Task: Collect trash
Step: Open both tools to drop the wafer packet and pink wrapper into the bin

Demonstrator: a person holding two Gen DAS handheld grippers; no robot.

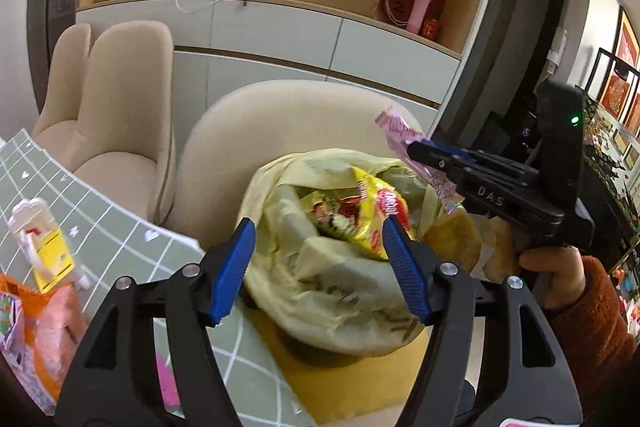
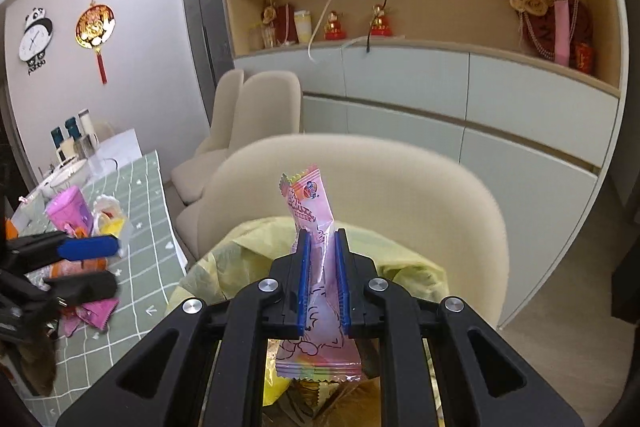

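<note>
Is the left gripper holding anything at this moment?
No: the left gripper has its blue pads apart with nothing between them, above the yellow trash bag.

A table (image 2: 148, 235) with a grey-green checked cloth is carrying the things. On it a pink cup (image 2: 68, 209) is standing beside a clear packet with yellow inside (image 2: 110, 221), and a crumpled pink wrapper (image 2: 94, 313) is lying nearer the table's edge. At the far end, bowls (image 2: 66, 173) and bottles (image 2: 78, 131) are standing on a white part of the table
</note>
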